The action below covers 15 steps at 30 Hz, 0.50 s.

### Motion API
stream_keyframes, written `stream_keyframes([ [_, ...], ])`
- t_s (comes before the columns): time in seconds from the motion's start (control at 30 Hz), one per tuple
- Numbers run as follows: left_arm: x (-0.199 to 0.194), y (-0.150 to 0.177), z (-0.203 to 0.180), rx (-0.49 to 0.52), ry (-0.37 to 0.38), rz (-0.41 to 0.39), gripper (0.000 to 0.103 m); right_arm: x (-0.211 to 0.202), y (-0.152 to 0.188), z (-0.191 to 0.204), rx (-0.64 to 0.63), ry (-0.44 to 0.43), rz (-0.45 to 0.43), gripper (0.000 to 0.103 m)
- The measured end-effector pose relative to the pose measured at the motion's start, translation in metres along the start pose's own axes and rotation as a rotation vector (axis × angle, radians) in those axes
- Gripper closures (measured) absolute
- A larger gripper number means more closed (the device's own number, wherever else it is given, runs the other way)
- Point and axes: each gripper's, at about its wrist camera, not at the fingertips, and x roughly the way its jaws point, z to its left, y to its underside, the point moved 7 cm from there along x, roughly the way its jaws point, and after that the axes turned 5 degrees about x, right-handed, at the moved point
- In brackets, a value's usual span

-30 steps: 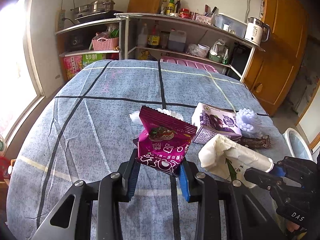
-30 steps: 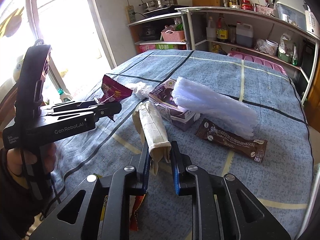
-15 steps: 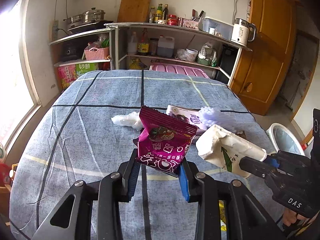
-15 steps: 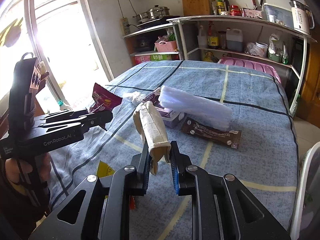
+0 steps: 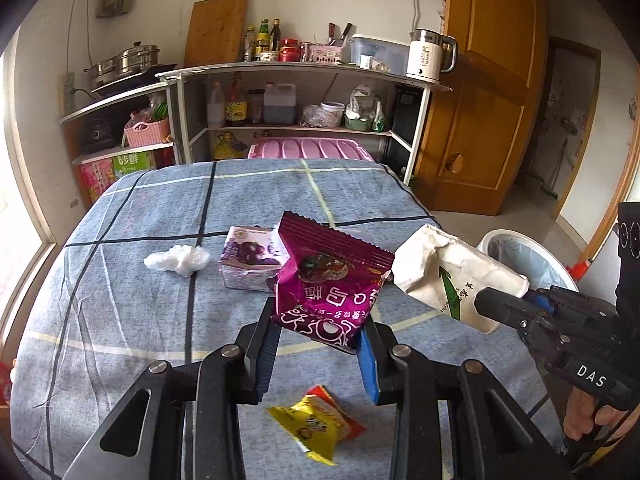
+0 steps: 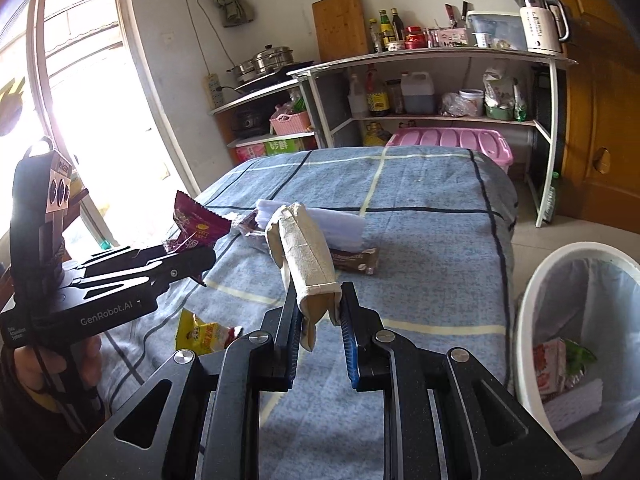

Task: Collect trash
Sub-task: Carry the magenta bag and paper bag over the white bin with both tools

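My left gripper (image 5: 318, 334) is shut on a purple snack wrapper (image 5: 330, 284) and holds it above the blue checked table (image 5: 132, 280). My right gripper (image 6: 318, 304) is shut on a crumpled beige paper bag (image 6: 302, 248), also raised; the bag shows in the left wrist view (image 5: 452, 276) at right. A white trash bin (image 6: 580, 344) with a clear liner and some trash inside stands on the floor right of the table. A yellow wrapper (image 5: 316, 424), a purple box (image 5: 248, 260), a white crumpled wad (image 5: 178, 260) and a brown bar wrapper (image 6: 356, 260) lie on the table.
A white foam sheet (image 6: 332, 224) rests on the box. A shelf unit (image 5: 300, 100) with bottles, pots and a kettle stands behind the table, with a pink storage box (image 5: 308, 150) below. A wooden door (image 5: 488, 100) is at right, a window (image 6: 80, 100) at left.
Both grippers have lifted and swung right with their trash. The bin has come into the right wrist view, and the yellow wrapper now shows below the left gripper.
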Motion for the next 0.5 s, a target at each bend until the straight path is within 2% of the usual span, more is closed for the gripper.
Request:
stream_keyframes([
  [0.5,0.024,-0.021,-0.115,0.115,0.176,0.004,0.067,-0.075,0.002,-0.085,0.131,0.172,-0.095,0.084],
])
